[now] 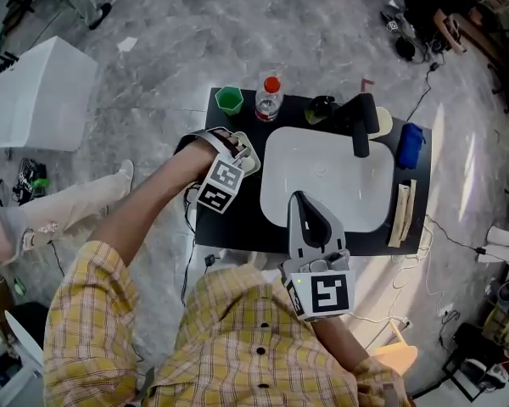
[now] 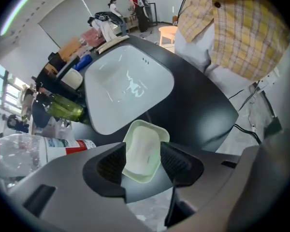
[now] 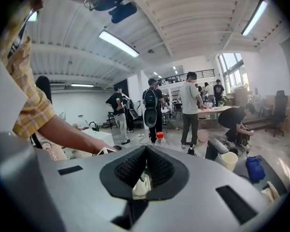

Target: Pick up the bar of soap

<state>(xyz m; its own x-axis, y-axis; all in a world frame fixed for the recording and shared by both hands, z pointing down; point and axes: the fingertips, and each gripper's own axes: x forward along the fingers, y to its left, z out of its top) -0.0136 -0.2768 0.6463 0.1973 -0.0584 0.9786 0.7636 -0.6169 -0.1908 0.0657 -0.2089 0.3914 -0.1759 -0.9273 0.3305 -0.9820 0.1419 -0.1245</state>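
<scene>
White, stiff and probably slick, the bar of soap (image 2: pixel 141 152) sits in a green dish (image 2: pixel 151 126) just beside the sink (image 2: pixel 111 98), between the wide-apart jaws of the left gripper (image 2: pixel 143 149), best pinched across its long flanks.

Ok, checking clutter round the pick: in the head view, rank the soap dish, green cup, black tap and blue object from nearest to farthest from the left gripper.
1. Soap dish, right under the left gripper, left of the sink.
2. Green cup, back-left corner of the counter.
3. Black tap, behind the sink.
4. Blue object, far right edge.
</scene>
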